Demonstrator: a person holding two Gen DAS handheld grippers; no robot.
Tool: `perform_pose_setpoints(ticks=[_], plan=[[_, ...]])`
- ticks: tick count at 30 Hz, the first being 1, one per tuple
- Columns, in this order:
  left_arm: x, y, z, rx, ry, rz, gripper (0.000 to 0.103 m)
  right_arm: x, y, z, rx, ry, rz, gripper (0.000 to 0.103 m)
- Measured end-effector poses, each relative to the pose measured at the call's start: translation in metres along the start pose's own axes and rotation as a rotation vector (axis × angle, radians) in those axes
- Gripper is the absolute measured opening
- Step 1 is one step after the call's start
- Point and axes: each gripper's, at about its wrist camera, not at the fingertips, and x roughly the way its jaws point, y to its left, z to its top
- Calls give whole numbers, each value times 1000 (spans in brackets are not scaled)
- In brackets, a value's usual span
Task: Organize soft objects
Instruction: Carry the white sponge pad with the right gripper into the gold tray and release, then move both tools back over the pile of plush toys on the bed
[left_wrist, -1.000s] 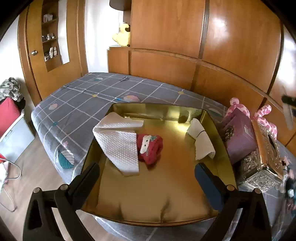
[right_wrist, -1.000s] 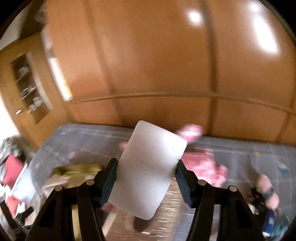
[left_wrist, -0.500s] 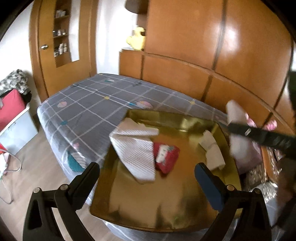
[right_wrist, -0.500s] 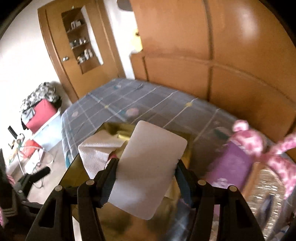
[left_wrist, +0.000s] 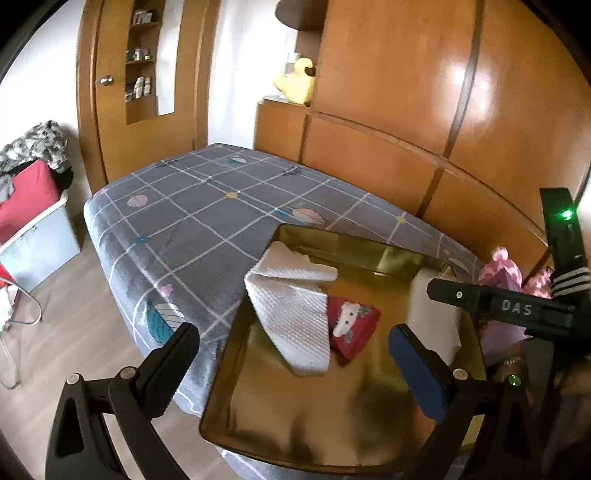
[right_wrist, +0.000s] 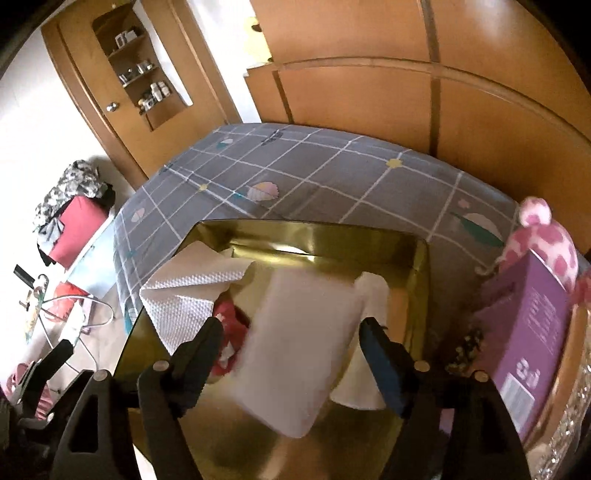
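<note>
A gold tray (left_wrist: 314, 413) lies on the grey checked bed. In it are a white paper towel (left_wrist: 295, 314), a red soft item (left_wrist: 354, 328) and a white folded cloth (right_wrist: 373, 291). My right gripper (right_wrist: 291, 343) is over the tray, jaws spread, with a white rectangular pad (right_wrist: 299, 350) between them; the pad is blurred and looks tilted, so the grip is unclear. It also shows in the left wrist view (left_wrist: 436, 314). My left gripper (left_wrist: 295, 365) is open and empty above the tray's near edge (right_wrist: 155, 321).
A purple box (right_wrist: 528, 332) and a pink spotted plush (right_wrist: 546, 240) stand right of the tray, next to a silver ornate box (right_wrist: 569, 435). A wooden headboard runs behind the bed (left_wrist: 207, 221). A red bag on a bin (left_wrist: 26, 199) stands on the floor at left.
My right gripper has swung from facing the headboard down over the tray with the white pad. Its jaws look wider now and the pad blurs. My left gripper has drifted left.
</note>
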Motion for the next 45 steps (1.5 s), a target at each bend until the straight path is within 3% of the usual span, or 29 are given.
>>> perform_pose_setpoints(ticks=[8, 23, 34, 45], plan=[[-10, -16, -4, 45, -22, -18, 103, -29, -6, -1, 19, -59, 5, 84], [-17, -48, -18, 131, -5, -69, 103, -124, -52, -72, 12, -205, -180, 84], [-30, -91, -33, 252, -8, -142, 103, -189, -131, -125, 185, -261, -296, 84], [-52, -157, -48, 425, -25, -272, 103, -266, -220, -195, 449, -315, -463, 84]])
